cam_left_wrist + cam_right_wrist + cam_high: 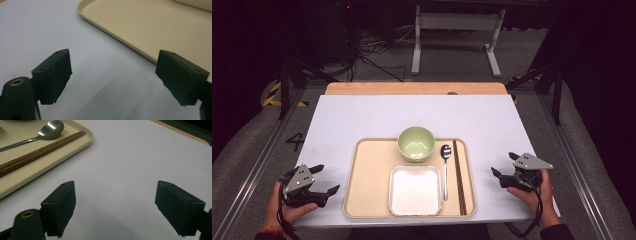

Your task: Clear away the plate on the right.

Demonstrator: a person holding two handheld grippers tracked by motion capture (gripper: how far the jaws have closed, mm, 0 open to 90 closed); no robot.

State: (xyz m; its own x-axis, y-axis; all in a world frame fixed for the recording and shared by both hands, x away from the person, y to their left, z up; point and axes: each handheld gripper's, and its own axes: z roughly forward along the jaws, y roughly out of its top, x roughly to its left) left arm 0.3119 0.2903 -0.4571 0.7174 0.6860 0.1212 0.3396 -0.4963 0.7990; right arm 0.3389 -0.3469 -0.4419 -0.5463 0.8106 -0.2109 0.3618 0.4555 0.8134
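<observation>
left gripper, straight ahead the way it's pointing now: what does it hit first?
Most likely the tray. The left gripper is open over bare table, and the tray's near rim crosses just ahead of its right jaw. Nothing lies between. How high it rides above the table is unclear, so it could pass over the rim.

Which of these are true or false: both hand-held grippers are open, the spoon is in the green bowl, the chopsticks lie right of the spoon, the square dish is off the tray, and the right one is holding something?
1. Both the left hand-held gripper and the right hand-held gripper are open. True.
2. The spoon is in the green bowl. False: it lies on the tray, right of the bowl.
3. The chopsticks lie right of the spoon. True.
4. The white square dish is off the tray. False: it sits on it, in front of the bowl.
5. The right hand-held gripper holds something. False: its jaws are empty over the table.
</observation>
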